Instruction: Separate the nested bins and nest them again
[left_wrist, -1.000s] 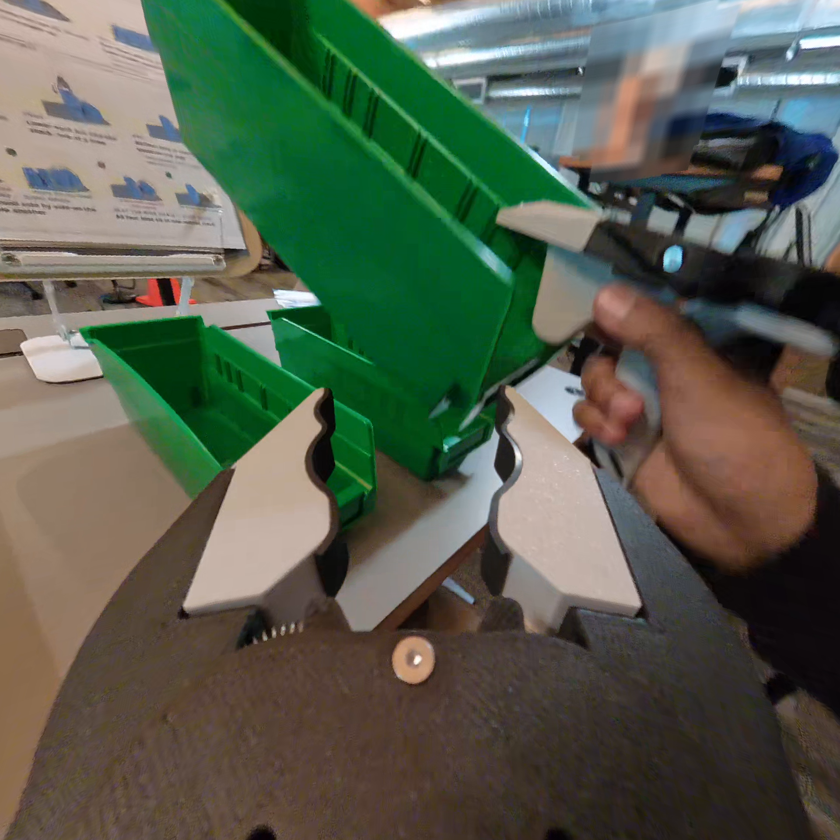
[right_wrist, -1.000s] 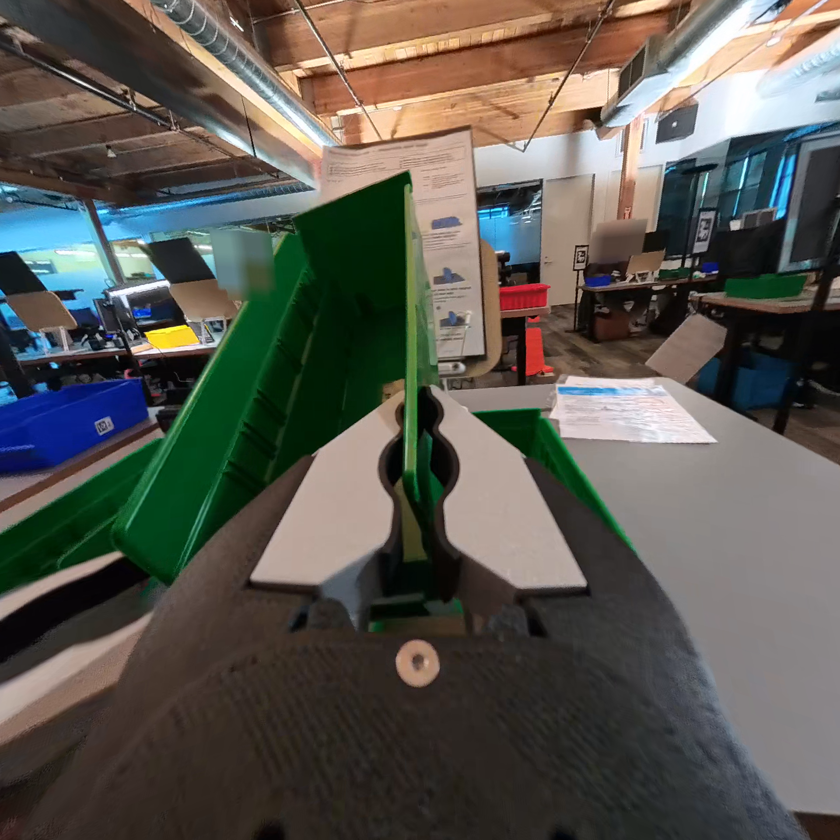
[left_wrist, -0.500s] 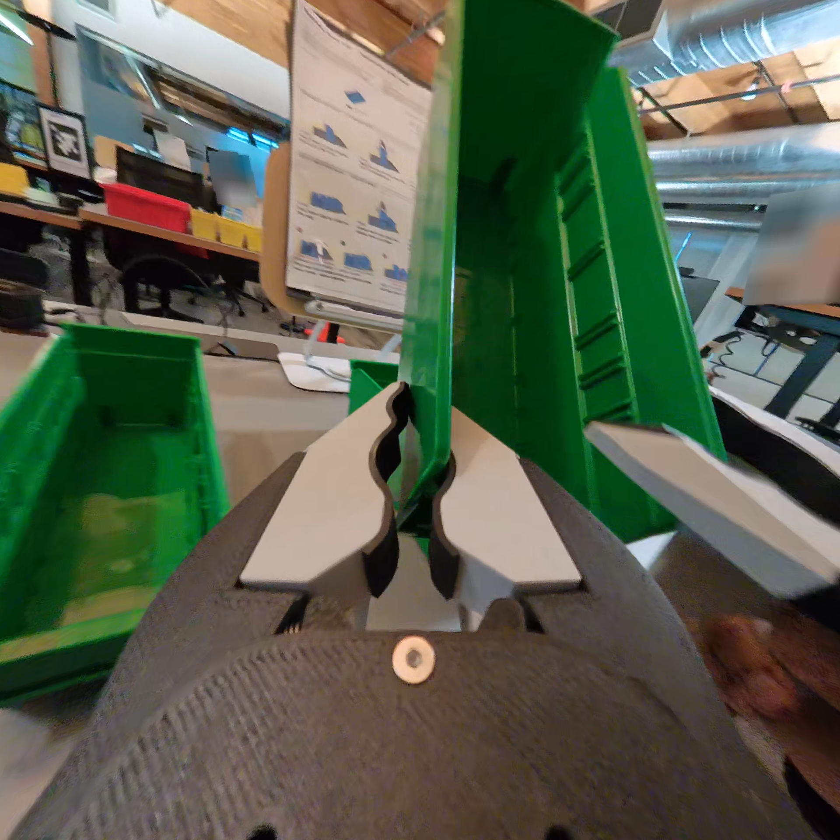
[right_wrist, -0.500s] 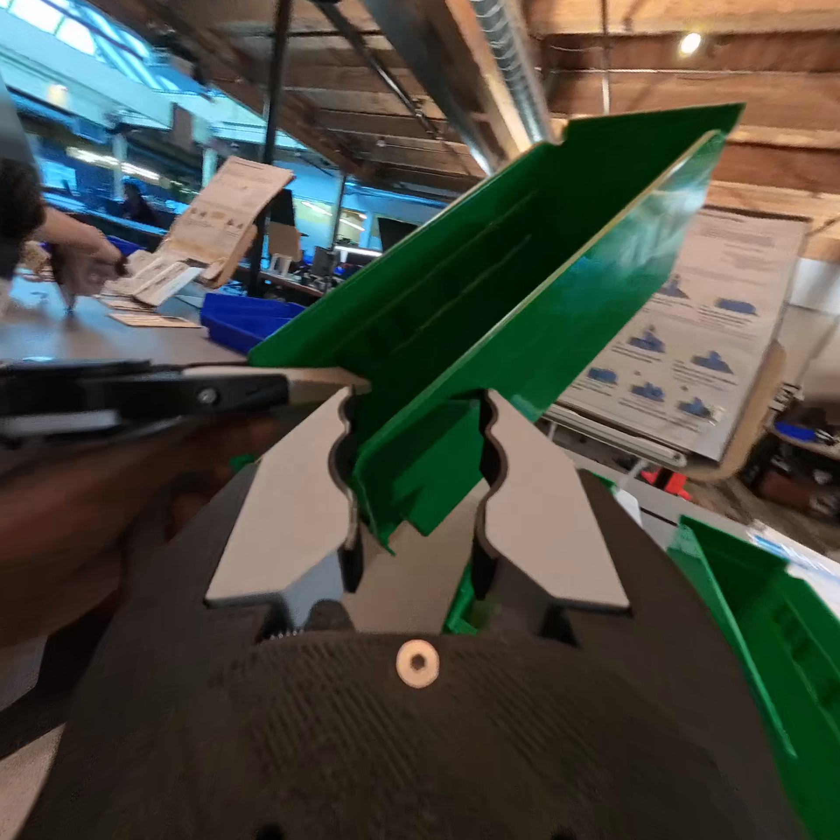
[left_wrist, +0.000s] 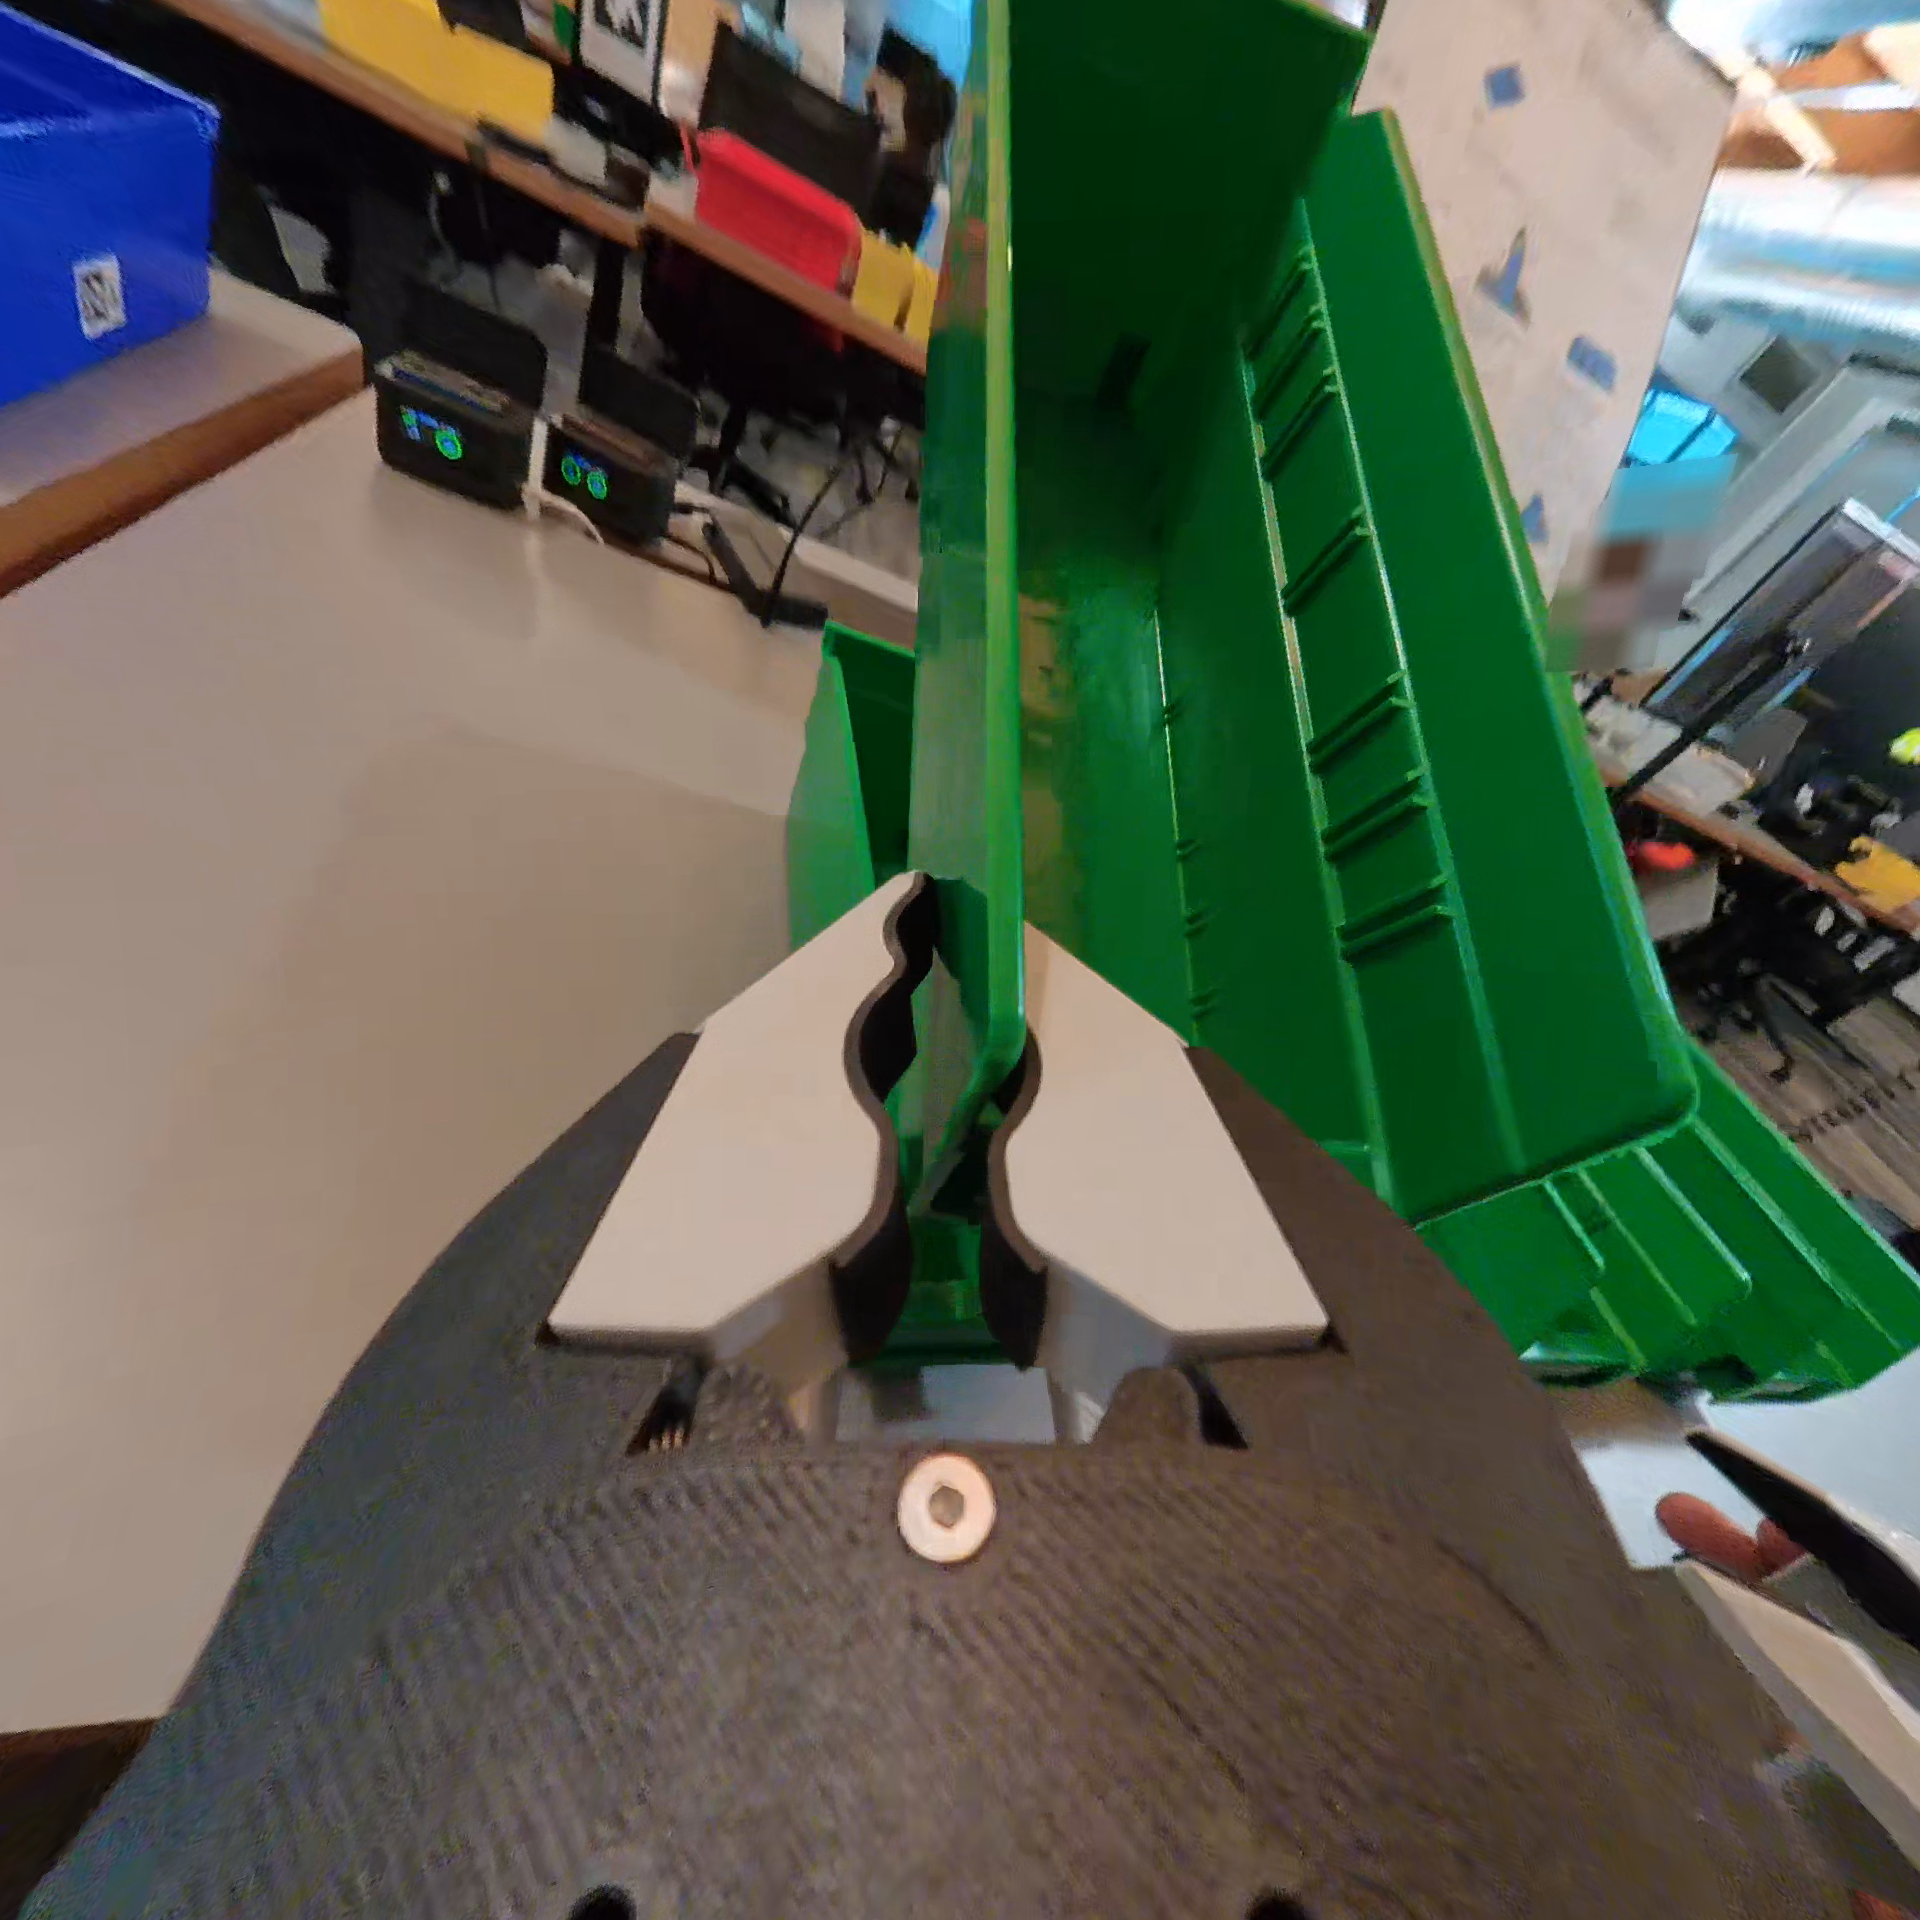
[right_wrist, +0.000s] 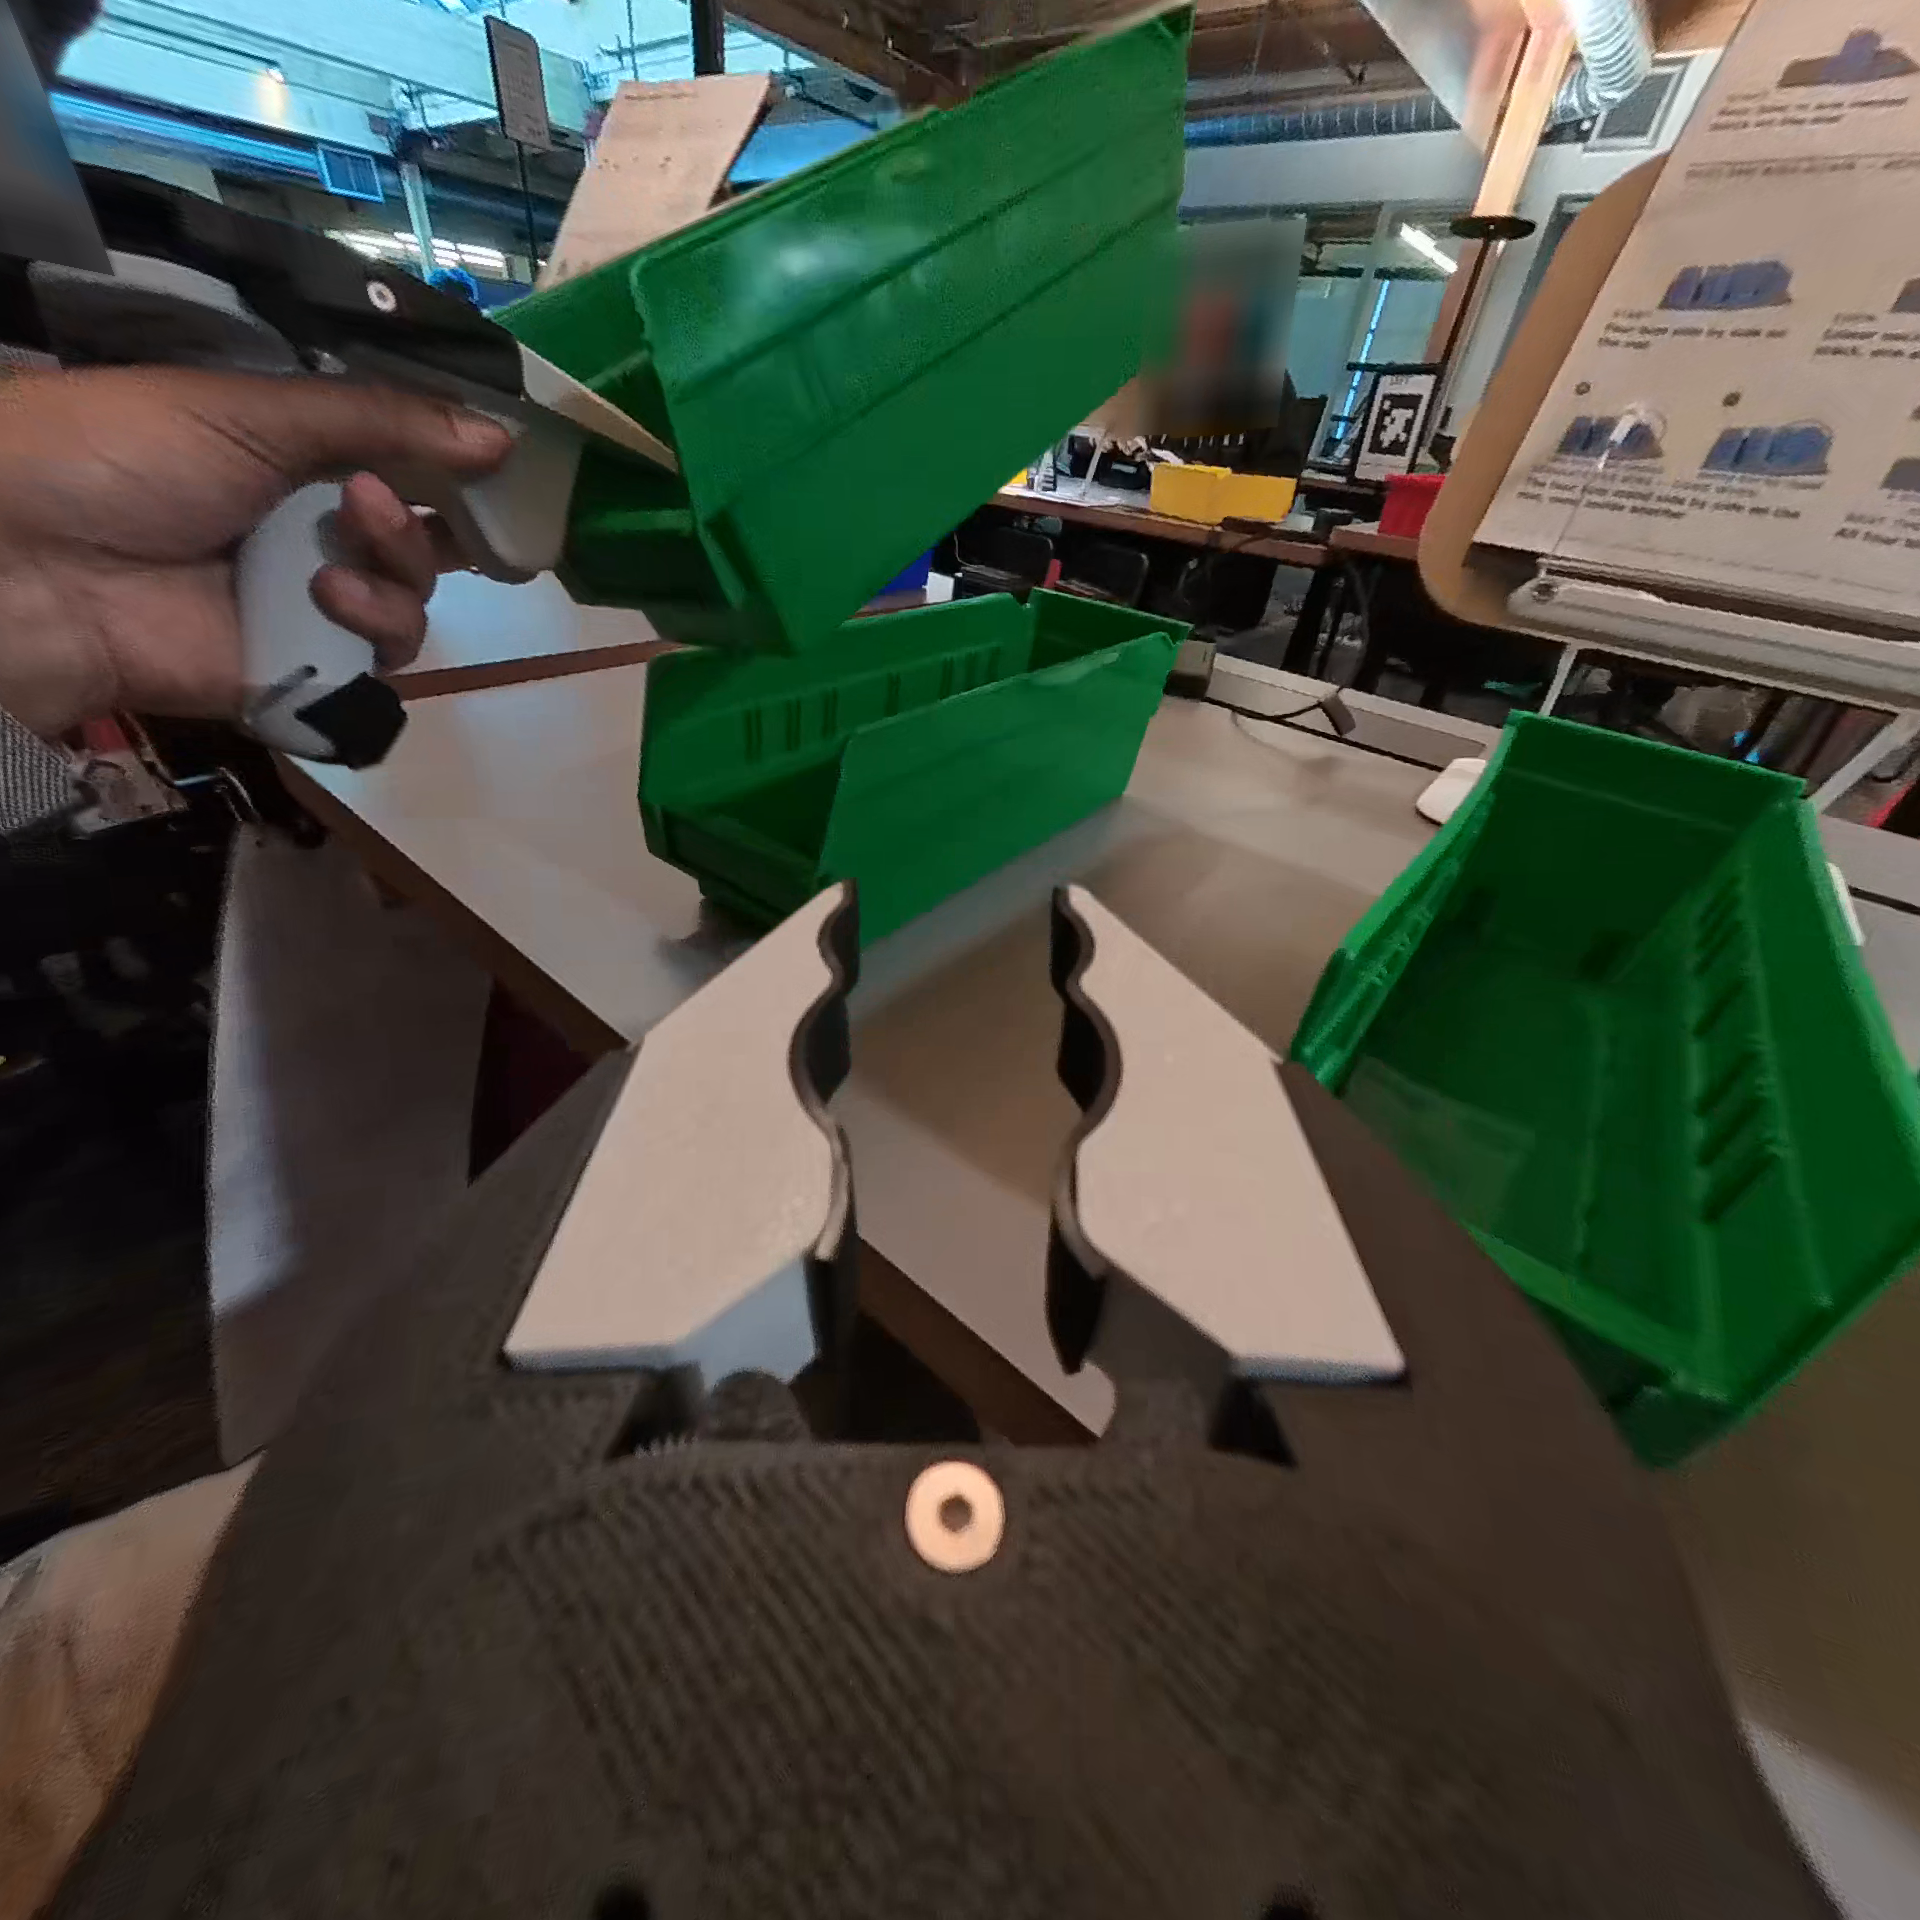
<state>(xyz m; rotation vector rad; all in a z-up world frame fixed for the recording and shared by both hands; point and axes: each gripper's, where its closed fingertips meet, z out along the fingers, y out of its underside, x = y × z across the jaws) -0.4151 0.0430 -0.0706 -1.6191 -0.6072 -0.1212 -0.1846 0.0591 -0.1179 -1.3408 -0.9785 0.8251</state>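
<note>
While the left gripper (left_wrist: 961, 1049) pinches one side wall of the raised green bin (right_wrist: 894, 343), held tilted above a second bin (right_wrist: 904, 748) on the table (right_wrist: 499, 831), level it before lowering (right gripper (right_wrist: 951, 1039) spread, empty).

Black textured tool (left_wrist: 961, 1049) body, grey angular fingers (left_wrist: 748, 1164), wavy black pads, silver screw (left_wrist: 945, 1507)

Hand-held gripper (right_wrist: 951, 1081) agape (nothing held).
</note>
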